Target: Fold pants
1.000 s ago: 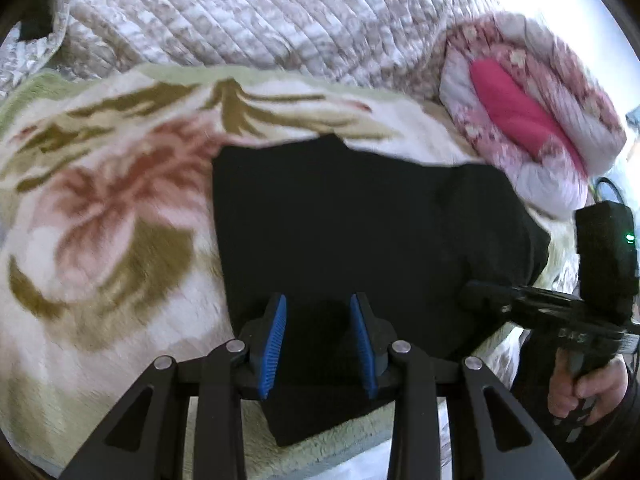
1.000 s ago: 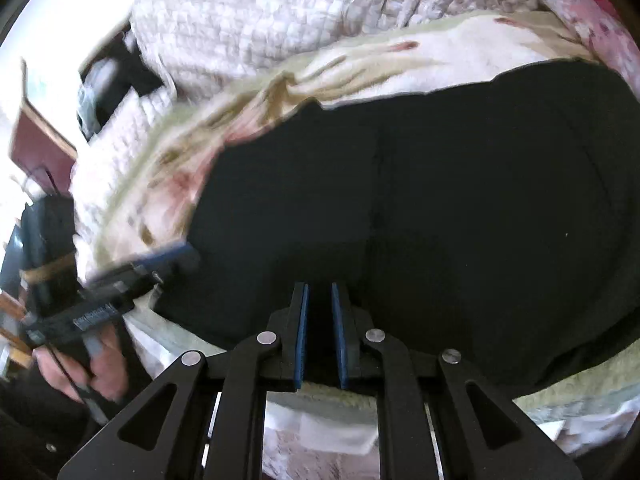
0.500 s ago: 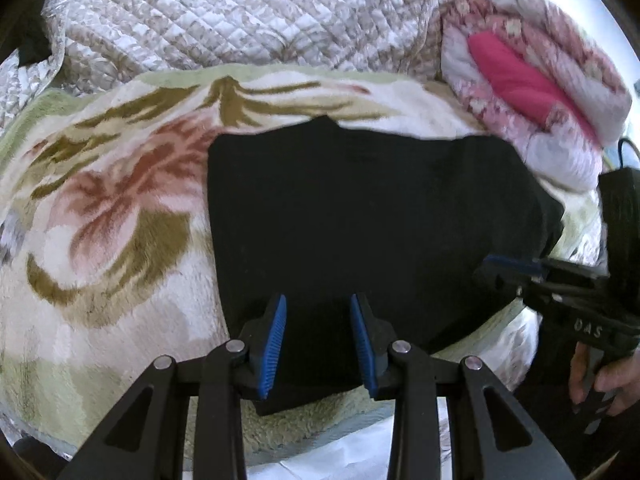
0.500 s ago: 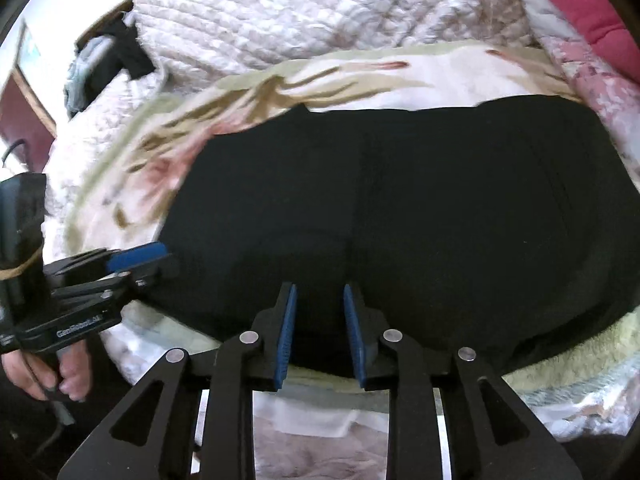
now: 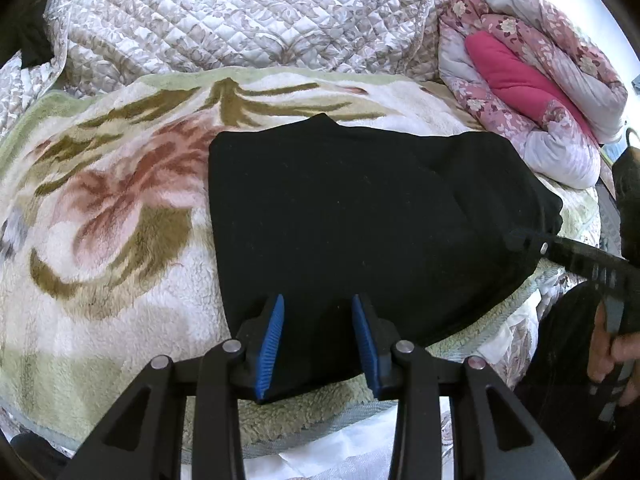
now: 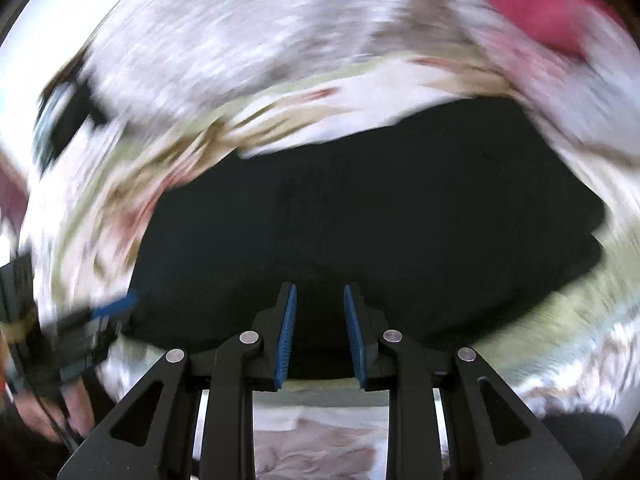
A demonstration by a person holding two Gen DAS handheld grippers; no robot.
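Black pants (image 5: 360,208) lie folded into a broad flat block on a floral fleece blanket (image 5: 112,208). My left gripper (image 5: 318,300) hovers over their near left corner. Its jaws are opening, and its blue pads stand apart without pressing the cloth. In the blurred right wrist view the pants (image 6: 380,220) fill the middle. My right gripper (image 6: 320,288) is open just above their near edge, holding nothing. The right gripper (image 5: 532,244) also shows at the pants' right end in the left wrist view, and the left gripper (image 6: 116,304) at the left edge of the right wrist view.
A quilted grey-white bedspread (image 5: 240,20) is bunched behind the blanket. At the back right lies a rolled pink floral duvet (image 5: 532,80). A person's hand (image 5: 608,340) holds the right gripper's handle. The bed's near edge runs just below both grippers.
My right gripper has opened, let go of the pants' near edge, and drawn back and up, blurring its view. The left gripper stays over the near left corner, slightly wider.
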